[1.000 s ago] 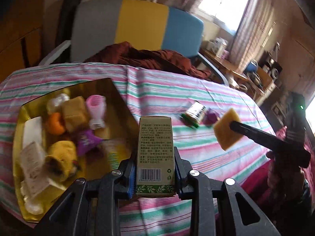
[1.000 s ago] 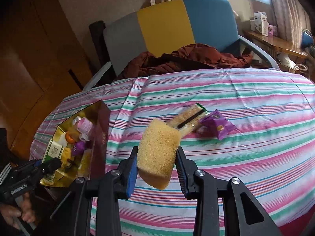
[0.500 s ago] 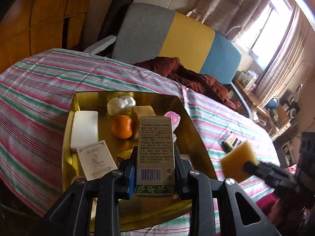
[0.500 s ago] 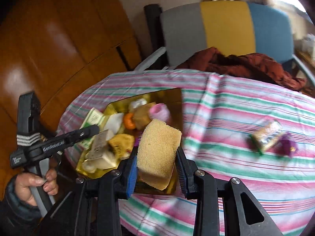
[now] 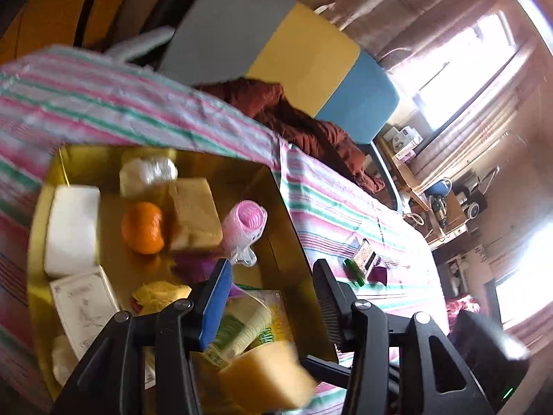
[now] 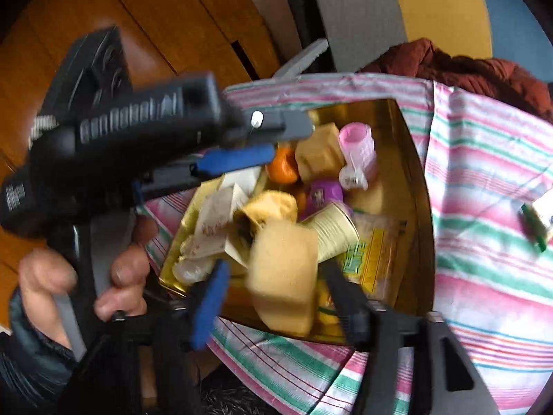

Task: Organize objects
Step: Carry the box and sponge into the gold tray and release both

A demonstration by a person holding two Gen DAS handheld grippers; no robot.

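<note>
Sponge (image 6: 281, 276) — loose between the wide right claw (image 6: 273, 297), over the tray (image 6: 420, 186) near edge (left claw (image 5: 269, 297) also wide, empty): risk — rolls off crowded pile onto cloth (image 6: 484, 173).

A striped-cloth table (image 5: 338, 207) carries a gold tray (image 5: 287, 207) and snack packets (image 5: 364, 264).
</note>
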